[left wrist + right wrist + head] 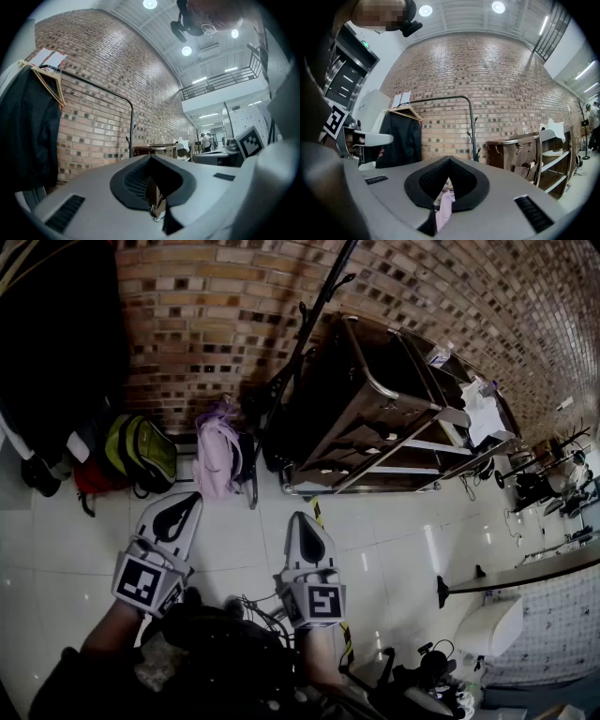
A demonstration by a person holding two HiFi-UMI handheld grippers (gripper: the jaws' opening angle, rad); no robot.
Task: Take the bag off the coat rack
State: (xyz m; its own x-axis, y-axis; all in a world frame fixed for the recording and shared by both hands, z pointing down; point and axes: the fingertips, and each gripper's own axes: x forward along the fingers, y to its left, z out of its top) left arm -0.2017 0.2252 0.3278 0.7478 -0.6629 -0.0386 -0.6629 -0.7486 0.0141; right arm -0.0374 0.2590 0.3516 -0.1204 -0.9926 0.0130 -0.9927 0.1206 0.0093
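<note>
A pale pink bag (217,457) hangs low beside the foot of the black coat rack (309,334), against the brick wall. Whether it rests on the floor I cannot tell. In the right gripper view a strip of the pink bag (445,208) shows through the gap under the shut jaws, and the rack's pole (472,131) stands behind. My left gripper (190,500) and right gripper (298,518) hover over the white floor, short of the bag, both shut and empty. The left gripper view shows the rack's pole (131,131) ahead of the left gripper (151,157).
A green-yellow backpack (145,451) and a red bag (94,479) lie left of the pink one. A dark garment (56,343) hangs on a rail at the far left. A wooden-and-metal trolley (375,409) stands right of the rack. Cables trail by my feet (258,610).
</note>
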